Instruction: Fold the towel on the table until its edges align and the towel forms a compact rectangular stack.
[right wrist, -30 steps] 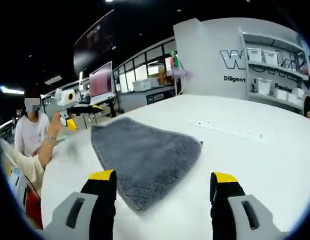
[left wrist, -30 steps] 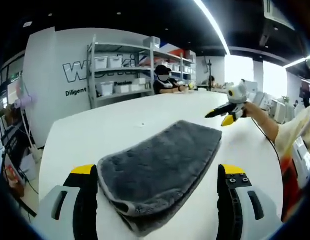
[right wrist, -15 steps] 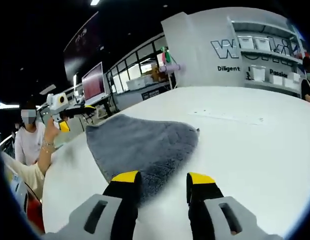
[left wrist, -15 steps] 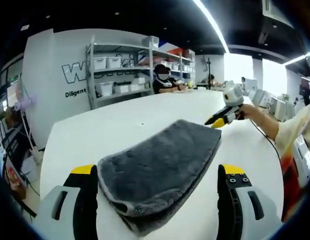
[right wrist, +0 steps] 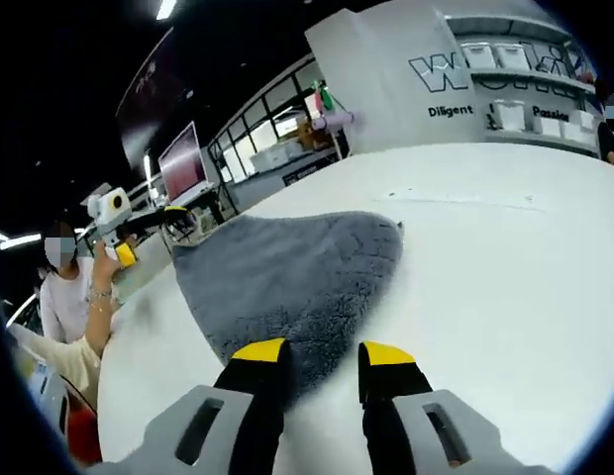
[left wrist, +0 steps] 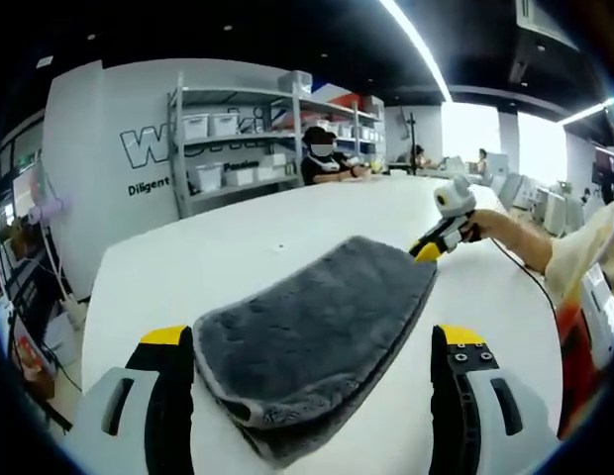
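Note:
A grey towel (left wrist: 317, 322) lies folded on the white table (left wrist: 188, 257). Its near end sits between the wide-open jaws of my left gripper (left wrist: 315, 341). My right gripper (left wrist: 426, 247), held by a hand, comes in from the right and touches the towel's far right corner. In the right gripper view the towel (right wrist: 287, 272) spreads ahead. My right gripper (right wrist: 323, 353) has its jaws drawn close together over the towel's near edge, and a strip of table still shows between them. The left gripper (right wrist: 153, 233) is at the towel's far left end.
Metal shelves with white bins (left wrist: 228, 139) stand against the back wall, with a seated person (left wrist: 322, 158) beyond the table. A second person (right wrist: 64, 287) and a monitor (right wrist: 183, 158) are at the left. The bare table (right wrist: 505, 257) stretches right of the towel.
My right gripper came down to the towel's corner and its jaws went from wide apart to close together. The left gripper and the towel stayed put.

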A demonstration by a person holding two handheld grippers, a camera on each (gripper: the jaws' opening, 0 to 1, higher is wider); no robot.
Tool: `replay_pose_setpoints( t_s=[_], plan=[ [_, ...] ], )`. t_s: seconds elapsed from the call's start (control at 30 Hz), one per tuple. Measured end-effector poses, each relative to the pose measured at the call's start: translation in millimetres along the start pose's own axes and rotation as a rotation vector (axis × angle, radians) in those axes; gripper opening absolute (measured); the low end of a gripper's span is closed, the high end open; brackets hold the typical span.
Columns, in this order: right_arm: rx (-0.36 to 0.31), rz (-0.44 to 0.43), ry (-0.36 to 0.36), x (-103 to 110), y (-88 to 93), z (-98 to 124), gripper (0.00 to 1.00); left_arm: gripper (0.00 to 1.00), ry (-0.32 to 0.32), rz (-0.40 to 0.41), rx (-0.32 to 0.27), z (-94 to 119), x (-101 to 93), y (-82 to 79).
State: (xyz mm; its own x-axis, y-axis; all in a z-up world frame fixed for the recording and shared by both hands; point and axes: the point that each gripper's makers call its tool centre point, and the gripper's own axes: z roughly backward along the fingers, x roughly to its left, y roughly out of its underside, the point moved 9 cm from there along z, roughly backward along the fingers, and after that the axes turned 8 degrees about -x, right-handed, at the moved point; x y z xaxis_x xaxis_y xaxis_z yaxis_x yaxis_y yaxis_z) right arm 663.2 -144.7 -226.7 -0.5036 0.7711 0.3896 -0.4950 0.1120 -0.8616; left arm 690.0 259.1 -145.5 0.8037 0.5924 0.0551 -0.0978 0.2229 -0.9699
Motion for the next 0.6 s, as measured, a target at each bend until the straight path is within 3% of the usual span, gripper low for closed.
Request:
replay_pose_setpoints(
  t_s=[0.17, 0.6],
  plan=[
    [0.002, -0.041, -0.013, -1.1, 3.7, -0.8, 0.12, 0.98, 0.000, -0.011, 0.011, -0.4, -0.6, 0.3],
    [0.028, 0.050, -0.023, 0.2, 1.1, 7.1, 0.05, 0.98, -0.001, -0.008, 0.011, 0.4, 0.6, 0.6]
  ],
)
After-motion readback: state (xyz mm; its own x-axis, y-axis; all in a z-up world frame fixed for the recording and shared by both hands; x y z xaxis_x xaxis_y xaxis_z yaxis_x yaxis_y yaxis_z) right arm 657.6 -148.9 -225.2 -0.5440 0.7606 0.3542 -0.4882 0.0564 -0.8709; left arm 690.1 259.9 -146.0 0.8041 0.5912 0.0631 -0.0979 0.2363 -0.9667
